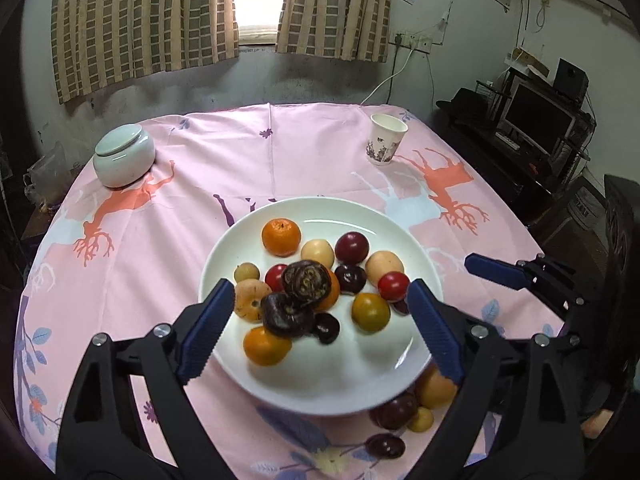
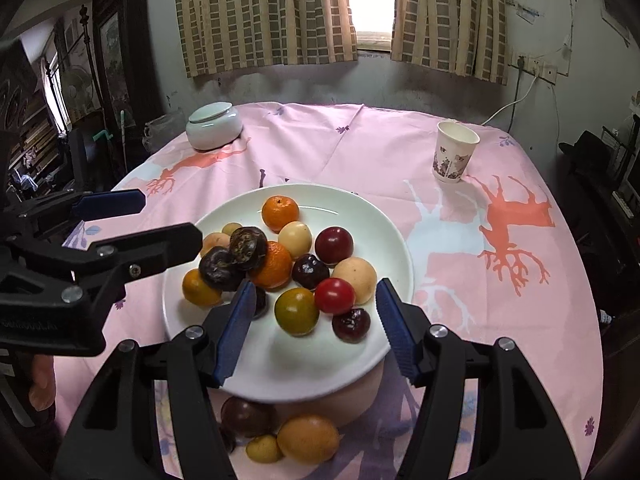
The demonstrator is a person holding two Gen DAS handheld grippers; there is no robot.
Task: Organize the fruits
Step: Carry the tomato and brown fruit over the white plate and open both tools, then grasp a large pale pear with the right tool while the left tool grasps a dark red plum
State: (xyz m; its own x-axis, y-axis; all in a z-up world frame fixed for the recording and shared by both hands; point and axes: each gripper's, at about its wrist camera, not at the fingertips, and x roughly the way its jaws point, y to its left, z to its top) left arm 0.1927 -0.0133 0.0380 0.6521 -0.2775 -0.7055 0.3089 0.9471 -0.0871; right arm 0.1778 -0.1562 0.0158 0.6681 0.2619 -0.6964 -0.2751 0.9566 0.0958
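Pale lidded jar (image 1: 124,156), patterned paper cup (image 1: 386,140), pink deer-print tablecloth (image 1: 312,152), checked curtains (image 1: 144,20)

A pink deer-print cloth (image 1: 280,160) covers the desk. On it sit a white plate (image 1: 340,384) of fruit, a lidded pale jar (image 1: 124,156) far left, a paper cup (image 1: 385,140) far right, and a few loose fruits (image 2: 308,438) at the plate's near edge.

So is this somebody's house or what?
Probably a lived-in home: a table with a pink deer tablecloth, checked curtains at a window, and a TV on a cluttered stand.
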